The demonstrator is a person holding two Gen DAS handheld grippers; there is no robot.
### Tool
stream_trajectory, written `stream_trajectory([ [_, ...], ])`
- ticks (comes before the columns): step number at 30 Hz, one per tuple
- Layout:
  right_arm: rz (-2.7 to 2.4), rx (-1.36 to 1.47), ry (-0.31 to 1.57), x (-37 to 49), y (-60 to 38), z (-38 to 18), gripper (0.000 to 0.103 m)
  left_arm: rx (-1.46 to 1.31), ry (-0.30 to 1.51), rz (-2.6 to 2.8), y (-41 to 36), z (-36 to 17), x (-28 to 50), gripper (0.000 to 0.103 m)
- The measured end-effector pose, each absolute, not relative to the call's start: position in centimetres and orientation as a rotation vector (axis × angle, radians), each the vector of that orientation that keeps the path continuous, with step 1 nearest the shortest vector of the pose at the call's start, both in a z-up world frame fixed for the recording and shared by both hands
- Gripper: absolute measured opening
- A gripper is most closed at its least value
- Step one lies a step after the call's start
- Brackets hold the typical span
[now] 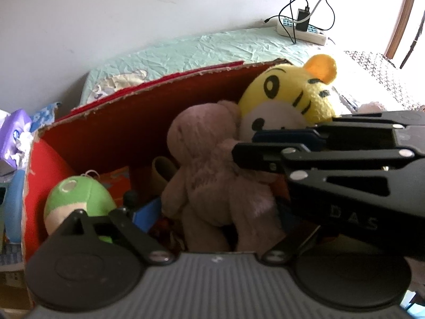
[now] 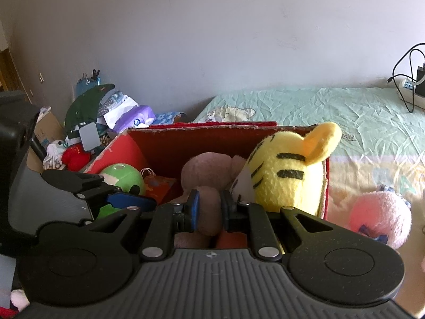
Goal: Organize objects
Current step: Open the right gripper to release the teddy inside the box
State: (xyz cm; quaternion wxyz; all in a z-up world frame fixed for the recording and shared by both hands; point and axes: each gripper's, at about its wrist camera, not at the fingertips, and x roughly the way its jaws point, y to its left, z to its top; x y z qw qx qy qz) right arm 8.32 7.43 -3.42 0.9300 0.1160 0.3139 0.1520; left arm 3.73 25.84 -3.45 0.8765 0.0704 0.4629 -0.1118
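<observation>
A red cardboard box (image 1: 111,122) (image 2: 164,143) holds a brown teddy bear (image 1: 209,175) (image 2: 207,170), a yellow tiger plush (image 1: 289,93) (image 2: 287,172) and a green frog plush (image 1: 77,199) (image 2: 124,178). My right gripper (image 2: 208,207) is shut on a limb of the brown bear over the box. It shows in the left wrist view (image 1: 247,146), reaching in from the right. My left gripper's own fingers are hardly visible; its fingers (image 2: 127,199) show in the right wrist view, low in the box by the frog.
The box stands on a bed with a pale green sheet (image 1: 212,47) (image 2: 332,106). A pink plush (image 2: 377,218) lies right of the box. A power strip with cables (image 1: 302,29) sits at the bed's far end. Clutter (image 2: 101,122) is piled left of the box.
</observation>
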Motion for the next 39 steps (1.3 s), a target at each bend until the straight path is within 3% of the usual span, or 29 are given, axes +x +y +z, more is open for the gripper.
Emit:
stream_trajectory([
  [39, 0.324, 0.279, 0.570, 5.9, 5.8, -2.9, 0.017, 0.176, 0.970, -0.188, 25.4, -3.4, 3.6, 0.097],
])
